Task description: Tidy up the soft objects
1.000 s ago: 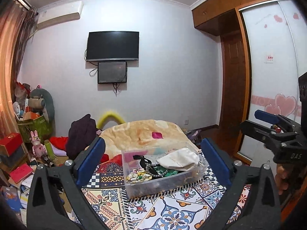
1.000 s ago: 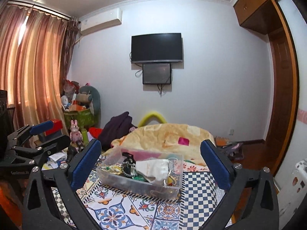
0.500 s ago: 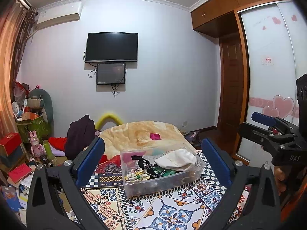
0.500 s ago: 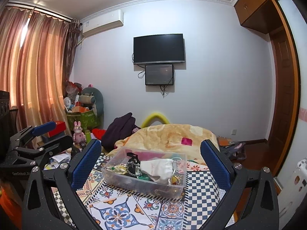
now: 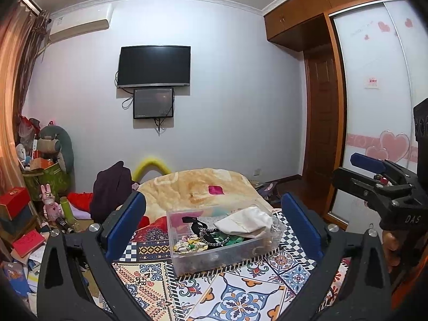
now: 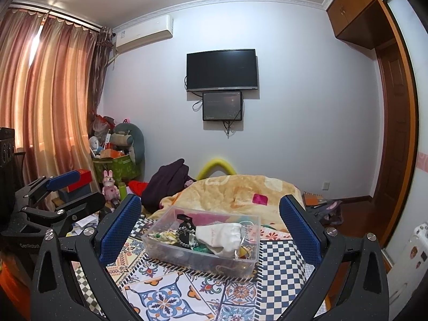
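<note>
A clear plastic box (image 5: 187,256) stands on a patterned cloth on the bed. It holds a white cloth pouch (image 5: 244,222), a black strap (image 5: 199,228), a floral scrunchie (image 5: 187,244) and green fabric (image 5: 232,239). The box also shows in the right wrist view (image 6: 203,256), with the white pouch (image 6: 224,235) inside. My left gripper (image 5: 214,230) is open and empty, held above and before the box. My right gripper (image 6: 210,227) is open and empty, likewise before the box. Each gripper appears at the edge of the other's view.
A beige blanket (image 5: 203,187) and a dark garment (image 5: 112,190) lie behind the box. The patterned cloth (image 5: 235,294) covers the near bed. Toys, boxes and books clutter the left floor (image 5: 34,214). A wardrobe (image 5: 374,107) stands right. Curtains (image 6: 45,101) hang left.
Both views have tilted up slightly, so the box sits a little lower in frame. Both grippers stay open and empty.
</note>
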